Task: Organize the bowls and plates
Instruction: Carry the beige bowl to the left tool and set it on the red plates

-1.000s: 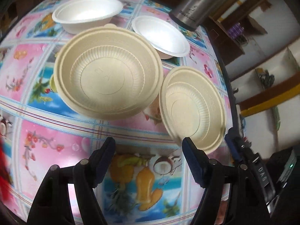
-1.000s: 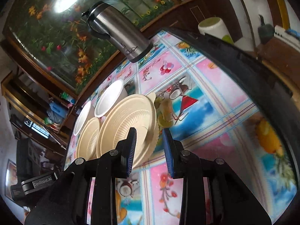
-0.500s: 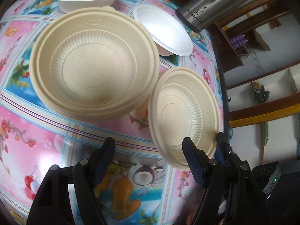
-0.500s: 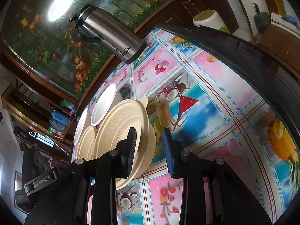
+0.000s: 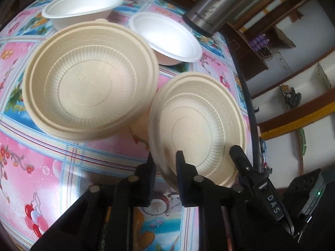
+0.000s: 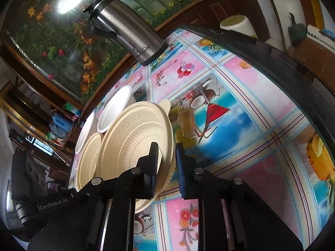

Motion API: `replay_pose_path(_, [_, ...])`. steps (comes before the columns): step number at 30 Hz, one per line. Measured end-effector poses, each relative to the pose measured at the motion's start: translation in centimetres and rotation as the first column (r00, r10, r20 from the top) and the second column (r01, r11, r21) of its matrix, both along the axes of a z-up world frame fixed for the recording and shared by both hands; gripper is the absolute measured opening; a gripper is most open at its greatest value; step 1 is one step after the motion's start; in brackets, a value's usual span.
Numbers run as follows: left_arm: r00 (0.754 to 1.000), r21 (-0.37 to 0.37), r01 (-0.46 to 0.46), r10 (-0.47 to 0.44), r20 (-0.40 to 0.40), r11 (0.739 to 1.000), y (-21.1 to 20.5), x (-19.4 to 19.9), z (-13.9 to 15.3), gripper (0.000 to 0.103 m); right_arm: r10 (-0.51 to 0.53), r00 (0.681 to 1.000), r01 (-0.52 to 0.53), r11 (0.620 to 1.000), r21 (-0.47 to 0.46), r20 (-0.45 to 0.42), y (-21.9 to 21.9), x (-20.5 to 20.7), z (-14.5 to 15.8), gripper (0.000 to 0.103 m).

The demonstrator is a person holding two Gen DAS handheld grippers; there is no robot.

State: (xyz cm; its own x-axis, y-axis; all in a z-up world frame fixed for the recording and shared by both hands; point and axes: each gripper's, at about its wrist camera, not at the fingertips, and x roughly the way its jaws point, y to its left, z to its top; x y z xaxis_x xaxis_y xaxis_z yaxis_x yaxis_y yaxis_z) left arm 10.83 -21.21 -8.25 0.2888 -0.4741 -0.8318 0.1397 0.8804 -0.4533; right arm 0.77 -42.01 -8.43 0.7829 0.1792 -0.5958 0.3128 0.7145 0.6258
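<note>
The small beige plate [image 5: 196, 125] sits tilted above the table [image 5: 62, 163], its near rim pinched in the left gripper [image 5: 164, 163] jaws, which have just closed. The right gripper [image 6: 166, 159] jaws clamp the large beige plate [image 6: 136, 142] rim. We judge both thin-edge holds liable to slip — the plates already touch.

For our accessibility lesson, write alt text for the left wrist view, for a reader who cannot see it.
The left tool is clamped on the near rim of a small beige plate, beside a larger beige plate. Behind them sit two white bowls and a steel flask on a colourful tablecloth.
</note>
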Motion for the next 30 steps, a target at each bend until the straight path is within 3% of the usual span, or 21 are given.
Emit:
replay_pose_path(9, [0.999, 0.013, 0.041, -0.041, 0.02, 0.999, 0.3, -0.7, 0.1, 0.017, -0.001, 1.0, 0.001, 0.999, -0.048, 0.001, 0.4, -0.3, 0.2, 0.009])
replay_pose_path(18, [0.995, 0.049, 0.083, -0.086, 0.055, 0.995, 1.0, -2.2, 0.5, 0.017, -0.016, 1.0, 0.016, 1.0, 0.015, 0.004, 0.8, -2.6, -0.3, 0.009])
replay_pose_path(30, [0.992, 0.081, 0.07, -0.078, 0.103, 0.994, 6.2, -4.8, 1.6, 0.016, 0.077, 0.997, -0.076, 0.995, 0.065, -0.012, 5.3, -5.0, 0.7, 0.01])
